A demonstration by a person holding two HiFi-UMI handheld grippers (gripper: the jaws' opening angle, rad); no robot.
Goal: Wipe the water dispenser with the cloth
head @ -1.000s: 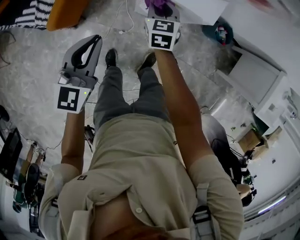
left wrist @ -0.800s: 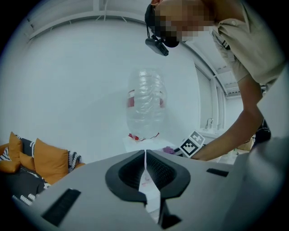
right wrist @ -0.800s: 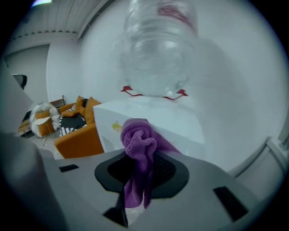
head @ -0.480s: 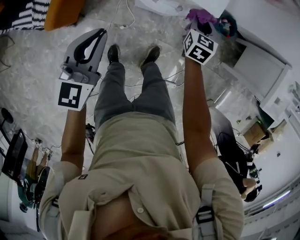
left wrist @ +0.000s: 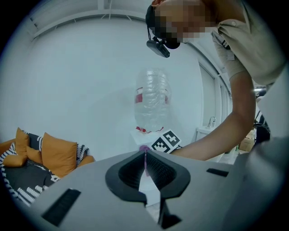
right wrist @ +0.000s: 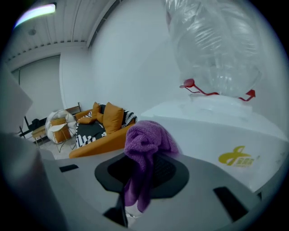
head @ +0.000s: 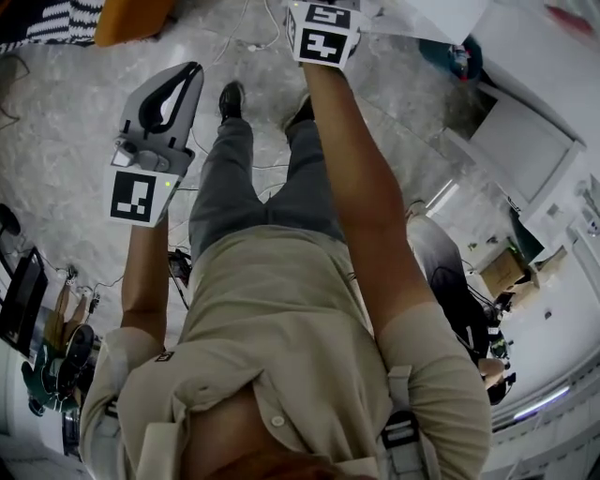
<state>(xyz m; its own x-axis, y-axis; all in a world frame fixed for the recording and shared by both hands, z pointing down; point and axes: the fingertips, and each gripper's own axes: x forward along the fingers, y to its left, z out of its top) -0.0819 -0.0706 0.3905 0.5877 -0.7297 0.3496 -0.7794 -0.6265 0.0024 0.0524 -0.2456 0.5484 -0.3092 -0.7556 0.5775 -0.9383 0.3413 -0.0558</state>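
Observation:
The water dispenser (right wrist: 216, 124) is a white box with a clear upturned bottle (right wrist: 212, 45) on top and a yellow logo on its face. My right gripper (right wrist: 143, 158) is shut on a bunched purple cloth (right wrist: 145, 137), held close against the dispenser's upper front. In the head view only its marker cube (head: 323, 33) shows, at the top edge, beside the white dispenser (head: 427, 17). My left gripper (head: 187, 73) hangs at the left over the floor, shut with nothing in it. In the left gripper view (left wrist: 144, 154) it faces the dispenser's bottle (left wrist: 152, 99) from a distance.
An orange sofa with cushions (right wrist: 101, 119) and a wire chair (right wrist: 58, 128) stand along the wall to the left. Cables (head: 239, 42) trail over the marble floor near the person's shoes (head: 230, 98). White cabinets (head: 511, 141) stand at the right.
My right gripper with the cloth swung right half a second ago and has come back left and farther forward. The left gripper has barely moved.

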